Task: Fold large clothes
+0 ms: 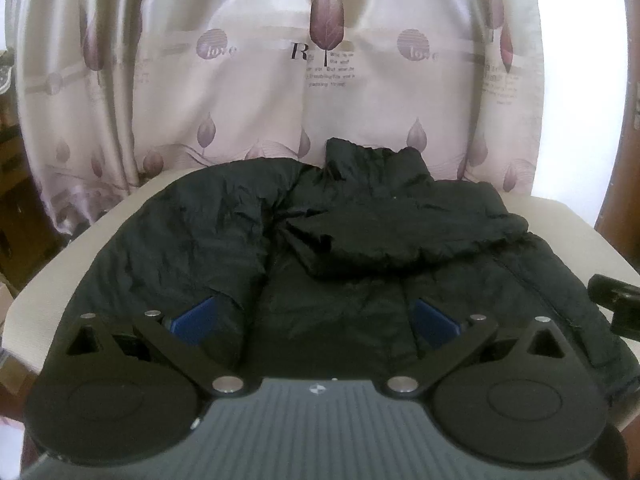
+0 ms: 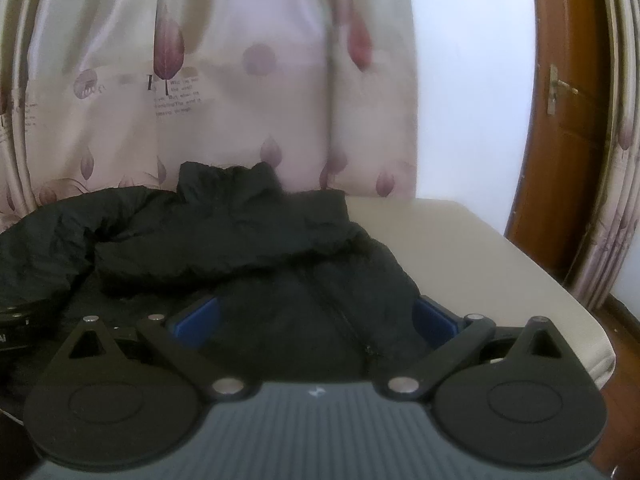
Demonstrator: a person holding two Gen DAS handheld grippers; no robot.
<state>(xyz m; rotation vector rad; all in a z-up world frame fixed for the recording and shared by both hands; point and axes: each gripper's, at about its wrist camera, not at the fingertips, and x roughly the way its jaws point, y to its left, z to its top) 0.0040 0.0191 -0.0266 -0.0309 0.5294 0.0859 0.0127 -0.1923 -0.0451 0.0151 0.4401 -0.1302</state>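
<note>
A black puffer jacket (image 1: pixel 360 240) lies spread over most of the cream-topped table (image 1: pixel 52 280), its collar (image 1: pixel 372 160) standing up at the far edge by the leaf-printed curtain (image 1: pixel 240 100) and one sleeve (image 1: pixel 400 236) folded across the chest. The left gripper (image 1: pixel 314 320) sits over the jacket's near hem, its blue-padded fingers (image 1: pixel 194 318) spread wide with nothing pinched. The right gripper (image 2: pixel 314 320) hangs over the jacket's right side by the zipper (image 2: pixel 344 312), fingers (image 2: pixel 434 320) equally apart, near the table's right edge. A brown wooden door (image 2: pixel 560 140) stands beyond.
</note>
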